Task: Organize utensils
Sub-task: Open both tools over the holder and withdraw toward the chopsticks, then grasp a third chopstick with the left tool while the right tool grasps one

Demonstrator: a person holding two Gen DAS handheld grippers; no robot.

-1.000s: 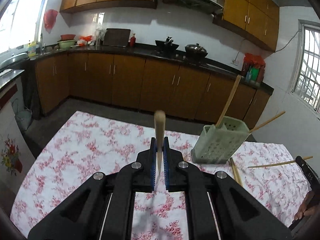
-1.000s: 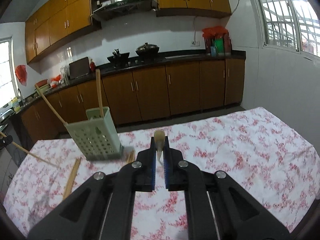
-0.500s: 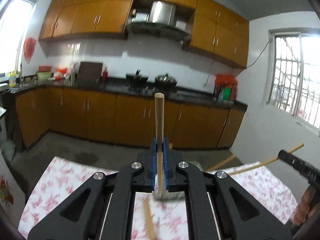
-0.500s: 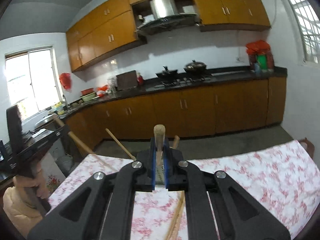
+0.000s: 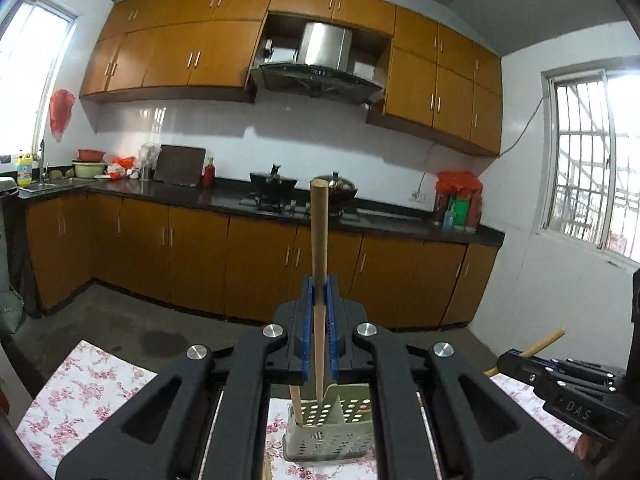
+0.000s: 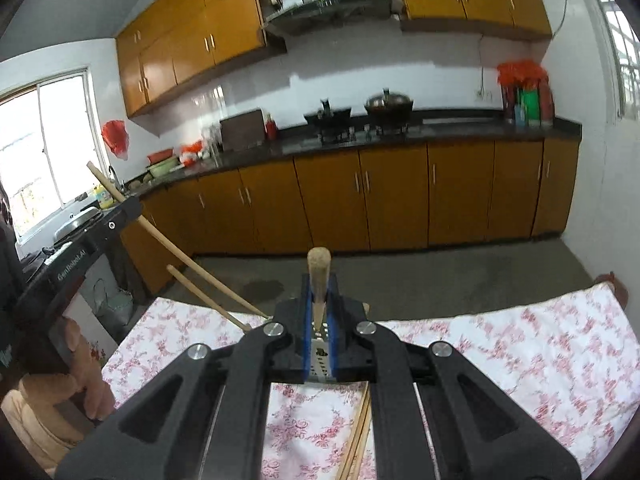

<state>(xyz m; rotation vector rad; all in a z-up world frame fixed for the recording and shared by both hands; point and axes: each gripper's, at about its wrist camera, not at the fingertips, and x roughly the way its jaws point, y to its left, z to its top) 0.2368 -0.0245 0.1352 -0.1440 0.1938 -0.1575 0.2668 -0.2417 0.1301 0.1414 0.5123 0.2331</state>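
A: What has the left gripper point(image 5: 319, 316) got?

B: Its jaws are clamped on a wooden chopstick point(image 5: 319, 240), upright, tip above the green perforated holder point(image 5: 332, 436) on the floral tablecloth point(image 5: 88, 392) (one chopstick stands inside already).

A: The right gripper point(image 6: 319, 312)?

B: Pinching its own chopstick point(image 6: 319, 276). More chopsticks point(image 6: 356, 444) lie loose at six o'clock; the kitchen counter point(image 6: 440, 130) is beyond, at twelve.

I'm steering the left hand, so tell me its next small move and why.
Probably lower the left gripper straight down. It is shut on a wooden chopstick that stands nearly upright, its thin tip poised over the pale green perforated plastic utensil basket, where another chopstick already stands. Sinking it first should seat the tip inside before the jaws release.
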